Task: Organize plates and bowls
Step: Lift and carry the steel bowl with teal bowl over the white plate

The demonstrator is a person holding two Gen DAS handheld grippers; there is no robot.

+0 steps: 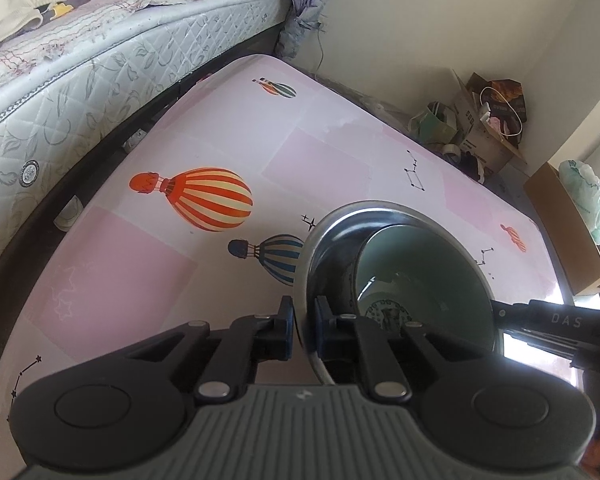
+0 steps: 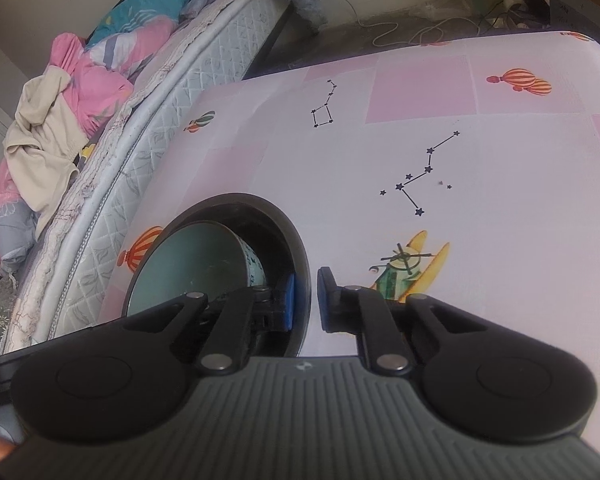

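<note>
left gripper: its fingers are pinched onto the near-left rim of the metal bowl, one pad outside the wall, the other inside.
right gripper: clamped on the opposite rim of the same metal bowl; the blue pad sits inside the wall, the other finger outside it.
metal bowl: shiny steel, wide and shallow, on the worktop between the two grippers, held at both sides.
green bowl: pale green inside, with a patterned outer wall seen from the right wrist view; it lies nested in the metal bowl, tilted so that its mouth faces the cameras.
worktop: covered in a pink and white sheet printed with hot-air balloons, star constellations and a small plane.
striped balloon print: orange and yellow, on the sheet just beyond the metal bowl.
bed: quilted mattress along the worktop's far-left side, with rumpled pink and beige bedding on top.
boxes and bags: heaped on the floor in the room's corner, well apart from the bowls.
</note>
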